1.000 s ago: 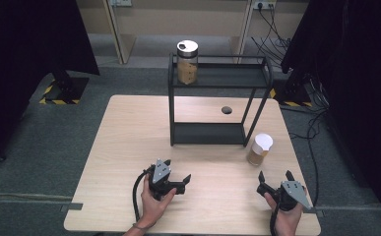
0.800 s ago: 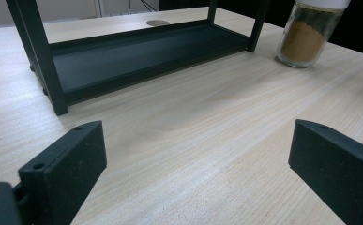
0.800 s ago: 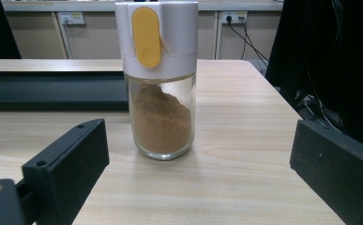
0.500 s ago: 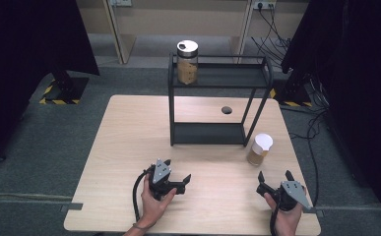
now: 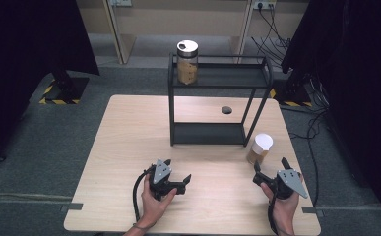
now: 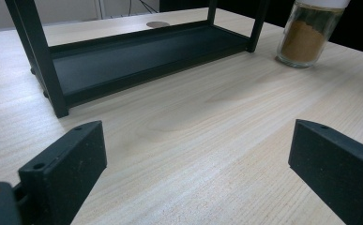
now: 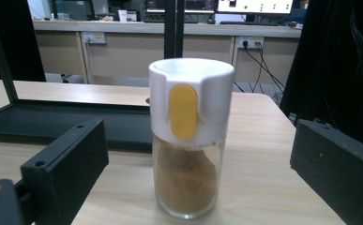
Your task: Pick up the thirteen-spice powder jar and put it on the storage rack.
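Now, right gripper [image 7: 198,173]: standing wide open, holding nothing.
Spice jar [image 7: 190,140]: waiting dead ahead, untouched.
Advice: closing low on glass.
Left gripper [image 6: 198,173]: gaping, empty.

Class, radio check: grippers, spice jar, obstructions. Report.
Left gripper open, empty. Right gripper open, facing spice jar, not touching. Jar upright beside black rack. Path clear.

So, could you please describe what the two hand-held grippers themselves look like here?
Both are black. The left gripper and the right gripper each carry a grey three-cornered plate on top and trail a black cable back along the forearm. Up close, the jaws are flat, blocky black pads with small screw holes near the edges. No sleeves show on the forearms.
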